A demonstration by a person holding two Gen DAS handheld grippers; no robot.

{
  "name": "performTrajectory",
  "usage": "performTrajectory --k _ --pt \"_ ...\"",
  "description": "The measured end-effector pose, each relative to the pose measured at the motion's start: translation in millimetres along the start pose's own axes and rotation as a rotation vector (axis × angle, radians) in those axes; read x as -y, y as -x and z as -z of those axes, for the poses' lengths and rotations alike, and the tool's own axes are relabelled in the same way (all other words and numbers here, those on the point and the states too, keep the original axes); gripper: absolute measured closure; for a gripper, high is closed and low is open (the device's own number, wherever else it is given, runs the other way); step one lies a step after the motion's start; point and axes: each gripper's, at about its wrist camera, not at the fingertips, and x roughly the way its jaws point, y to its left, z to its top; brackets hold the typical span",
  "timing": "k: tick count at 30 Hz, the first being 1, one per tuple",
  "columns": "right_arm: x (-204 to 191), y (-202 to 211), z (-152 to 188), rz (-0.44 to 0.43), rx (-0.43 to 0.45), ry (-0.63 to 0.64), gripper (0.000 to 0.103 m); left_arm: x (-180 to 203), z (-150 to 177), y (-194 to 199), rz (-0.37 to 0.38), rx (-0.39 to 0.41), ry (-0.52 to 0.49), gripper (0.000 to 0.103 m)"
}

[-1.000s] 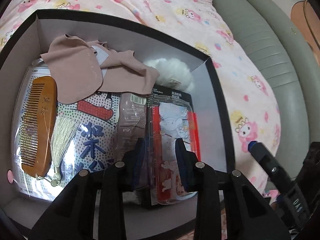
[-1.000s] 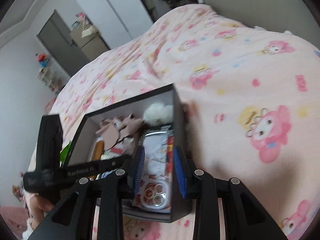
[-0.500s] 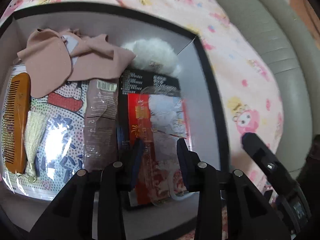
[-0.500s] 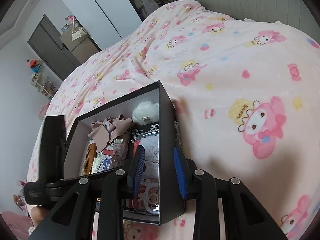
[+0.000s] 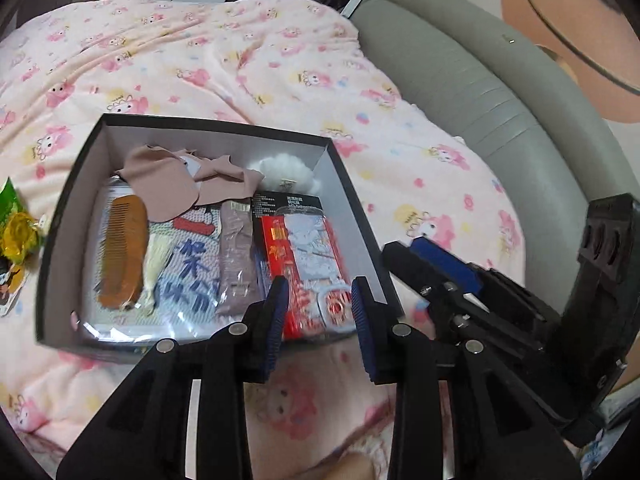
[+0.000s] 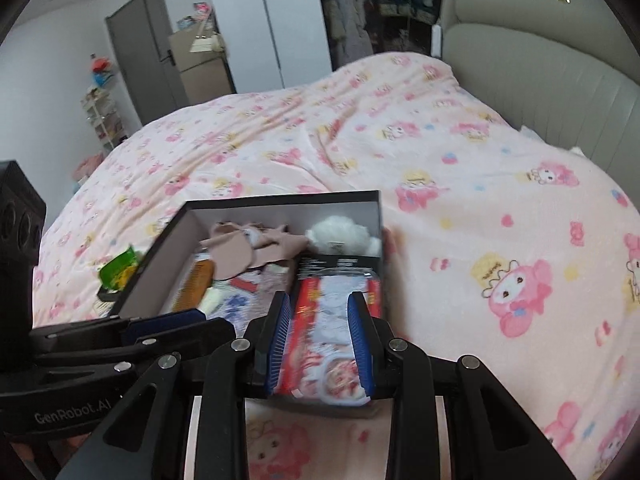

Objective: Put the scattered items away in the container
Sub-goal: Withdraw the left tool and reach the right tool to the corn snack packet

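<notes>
where the pink cartoon-print bedspread point(image 5: 248, 60) meets the left edge of the left wrist view, a green and yellow wrapper point(image 5: 16, 228) lies on the bed just outside the left wall of the box point(image 5: 60, 216), apart from it. the box is black outside, grey inside, open at the top, and rests on the bedspread.

contents, left to right in the left wrist view:
- wooden comb point(image 5: 122, 252), long axis running from the near wall toward the far wall, on a clear-wrapped printed pack point(image 5: 192, 272).
- pale tassel point(image 5: 156, 260) just beside the comb, parallel to it.
- beige cloth point(image 5: 168, 188) draped over the far ends of the comb and the pack.
- narrow brownish sachet point(image 5: 236, 256), long axis parallel to the comb.
- red blister pack point(image 5: 304, 256) along the right wall, long axis near to far, its black header toward the far wall.
- white fluffy ball point(image 5: 284, 172) in the far right corner, touching the header.

left hand-held gripper point(image 5: 318, 322): raised over the near edge of the box, in line with the near end of the red blister pack. its jaws have just been closing slightly; they stand part-way apart with nothing gripped, so it is released.

right hand-held gripper point(image 6: 320, 338): seen to the right of the box in the left wrist view. in its own view it hangs above the near right corner; jaws part-way apart, pads not visibly pressing anything, released.

a grey padded headboard point(image 5: 480, 92) curves along the right side of the bed.
</notes>
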Motion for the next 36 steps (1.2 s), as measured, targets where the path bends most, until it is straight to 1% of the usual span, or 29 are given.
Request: performTrajectory --k 3,6,10,12,14,15,16,17,19,21,22,23,25,26,27,28,29,31,33,34,35,36 --pt "-24 12 5 -0.014 0.012 0.033 0.076 -8 7 28 -0.017 0.02 -0.021 0.072" --pt "-45 17 8 -0.055 0.012 0.043 0.076 -23 15 48 -0.014 0.039 -0.006 0.072" --pt "-87 14 11 -0.099 0.008 0.089 0.076 -58 30 80 -0.073 0.08 0.049 0.072" --pt "-109 4 13 -0.134 -0.011 0.111 0.076 -79 38 92 -0.101 0.104 0.083 0.072" --pt "-135 -8 11 -0.17 -0.042 0.156 0.076 -108 46 104 -0.111 0.129 0.152 0.072" --pt "-149 -14 10 -0.195 -0.054 0.178 0.076 -129 49 110 -0.118 0.139 0.206 0.069" --pt "-164 -21 8 -0.226 -0.065 0.194 0.076 -149 51 114 -0.128 0.142 0.255 0.067" --pt "-177 -27 6 -0.251 -0.077 0.201 0.075 -166 52 117 -0.145 0.144 0.296 0.067" --pt "-206 -46 0 -0.294 -0.113 0.208 0.075 -211 51 125 -0.207 0.16 0.404 0.067" --pt "-226 -62 -1 -0.317 -0.146 0.209 0.075 -243 49 124 -0.237 0.151 0.473 0.067" --pt "-238 -74 -2 -0.329 -0.173 0.213 0.075 -262 48 122 -0.248 0.142 0.53 0.067" --pt "-248 -85 -2 -0.341 -0.195 0.217 0.075 -277 46 119 -0.236 0.144 0.571 0.067" --pt "-267 -110 -5 -0.367 -0.255 0.233 0.075 -305 41 108 -0.189 0.15 0.677 0.067" --pt "-270 -119 -10 -0.355 -0.263 0.225 0.075 -313 38 103 -0.179 0.154 0.706 0.067" --pt "-270 -130 -21 -0.318 -0.25 0.197 0.075 -321 34 99 -0.184 0.162 0.736 0.067" --pt "-269 -137 -28 -0.295 -0.24 0.179 0.075 -330 27 93 -0.23 0.17 0.772 0.067" --pt "-268 -150 -38 -0.263 -0.245 0.163 0.075 -334 21 90 -0.257 0.173 0.787 0.067" --pt "-272 -173 -46 -0.231 -0.289 0.15 0.075 -344 10 80 -0.309 0.183 0.816 0.067" --pt "-279 -196 -46 -0.211 -0.335 0.158 0.075 -354 4 68 -0.3 0.187 0.827 0.067" --pt "-283 -207 -41 -0.201 -0.364 0.16 0.075 -358 2 62 -0.31 0.186 0.819 0.067" --pt "-285 -215 -36 -0.217 -0.389 0.14 0.075 -362 2 58 -0.331 0.183 0.809 0.067" --pt "-284 -221 -30 -0.236 -0.409 0.1 0.075 -367 4 55 -0.337 0.182 0.809 0.067"
